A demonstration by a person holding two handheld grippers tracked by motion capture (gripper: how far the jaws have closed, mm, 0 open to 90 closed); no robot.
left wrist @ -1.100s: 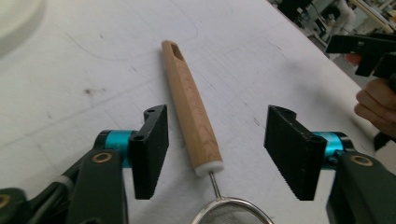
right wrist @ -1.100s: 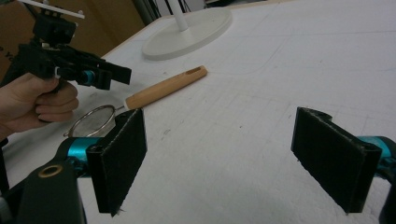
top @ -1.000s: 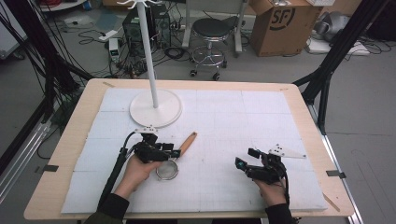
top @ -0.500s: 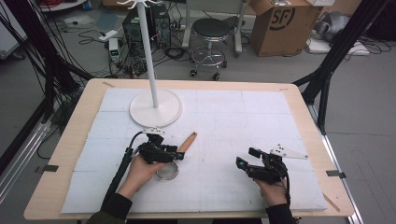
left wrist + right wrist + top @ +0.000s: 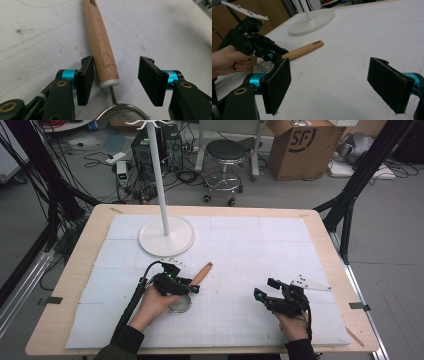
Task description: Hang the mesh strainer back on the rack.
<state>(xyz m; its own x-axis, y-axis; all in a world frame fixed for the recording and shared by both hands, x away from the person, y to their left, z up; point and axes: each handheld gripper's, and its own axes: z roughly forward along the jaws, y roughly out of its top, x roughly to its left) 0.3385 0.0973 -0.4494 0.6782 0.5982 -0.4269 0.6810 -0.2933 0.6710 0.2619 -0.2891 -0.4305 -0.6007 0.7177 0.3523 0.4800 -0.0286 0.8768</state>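
A person at a wooden table [image 5: 70, 270] covered w/ a white gridded mat [image 5: 240, 250] works two handheld grippers, seen from above. At far left of the mat, a white stand [image 5: 166, 234] w/ round base and tall pole sits toward the far edge. Just in front of it, the left gripper [image 5: 192, 287], held in the left hand [image 5: 152, 301], is down at a small strainer [image 5: 181, 303] w/ a wooden handle [image 5: 201, 273]; the handle lies flat on the mat, angled away toward the right. In the left gripper view the jaws stand wide apart around the handle's near end [image 5: 101, 45], one pad touching or just beside the wood, the other well apart; the wire stem and mesh rim [image 5: 120, 111] sit between the jaw bases. To the right, near the front edge, the right gripper [image 5: 261, 295] rests in the right hand [image 5: 292, 325], pointing left toward the strainer. Its own view shows the jaws spread wide over bare mat, nothing between them, w/ the left gripper [image 5: 268, 53] and handle [image 5: 303, 50] farther off.
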